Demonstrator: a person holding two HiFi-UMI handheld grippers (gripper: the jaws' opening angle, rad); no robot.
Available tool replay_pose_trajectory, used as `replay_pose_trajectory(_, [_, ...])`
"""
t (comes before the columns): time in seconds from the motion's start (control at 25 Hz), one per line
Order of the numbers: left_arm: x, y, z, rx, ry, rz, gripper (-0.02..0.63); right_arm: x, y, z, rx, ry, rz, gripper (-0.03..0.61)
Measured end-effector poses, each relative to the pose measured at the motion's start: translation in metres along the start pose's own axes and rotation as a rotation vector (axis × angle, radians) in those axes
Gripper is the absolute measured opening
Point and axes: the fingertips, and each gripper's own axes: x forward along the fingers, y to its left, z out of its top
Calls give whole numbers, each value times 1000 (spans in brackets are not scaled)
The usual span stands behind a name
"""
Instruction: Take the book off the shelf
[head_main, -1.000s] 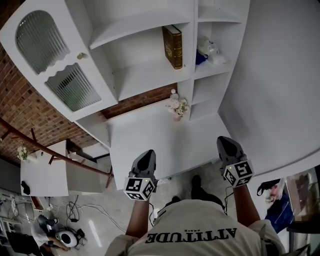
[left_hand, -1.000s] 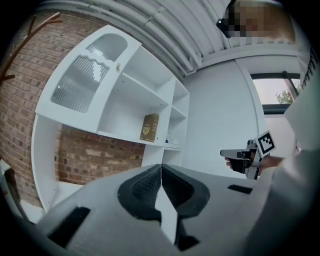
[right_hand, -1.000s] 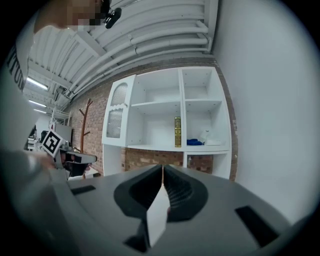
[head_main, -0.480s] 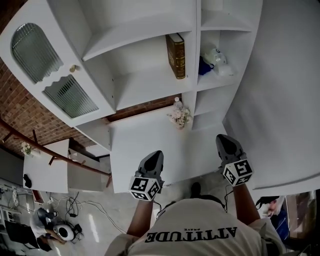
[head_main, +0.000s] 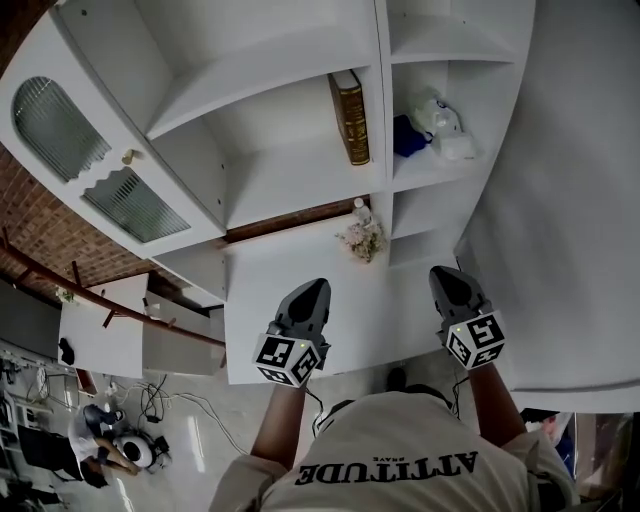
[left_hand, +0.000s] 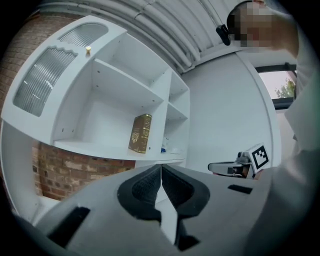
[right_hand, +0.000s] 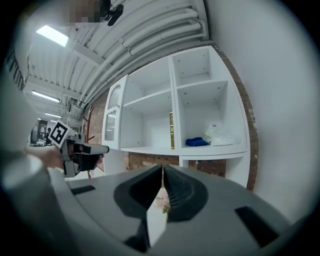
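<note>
- Book: brown cover with gold ornament; stands upright on a board of the white shelf unit, at the right end of the unit's wide open compartment, just beside the vertical divider; nothing else shares that compartment.
- Narrow compartment of the shelf unit, on the far side of that divider: holds a folded blue cloth and a crumpled white item, the two touching; which one lies on the other cannot be determined.
- Cabinet door at the left end of the shelf unit: ribbed glass panes; small round knob; door stands swung open.
- White counter projecting from the foot of the shelf unit: carries a small vase of flowers close against the unit, below the divider.
- Left gripper: held level in front of the shelf unit, over the counter; jaws pressed together with nothing between them; well apart from the book.
- Right gripper: held level in front of the shelf unit, facing its narrow side; jaws likewise closed flat on each other and empty; well apart from the book.
- Brick wall: shows behind and to the left of the shelf unit.
</note>
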Motion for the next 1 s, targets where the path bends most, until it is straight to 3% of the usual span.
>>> replay_pose_trajectory(0.28, [37, 3, 13, 26, -11, 49, 26, 9, -20, 1, -6, 0, 63, 31])
replay_pose_trajectory(0.76, [103, 5, 71, 198, -47, 52, 28, 10, -54, -2, 0, -6, 93, 31])
replay_pose_trajectory(1.0, [135, 15, 81, 183, -22, 32, 28, 8, -61, -3, 15, -1, 73, 31])
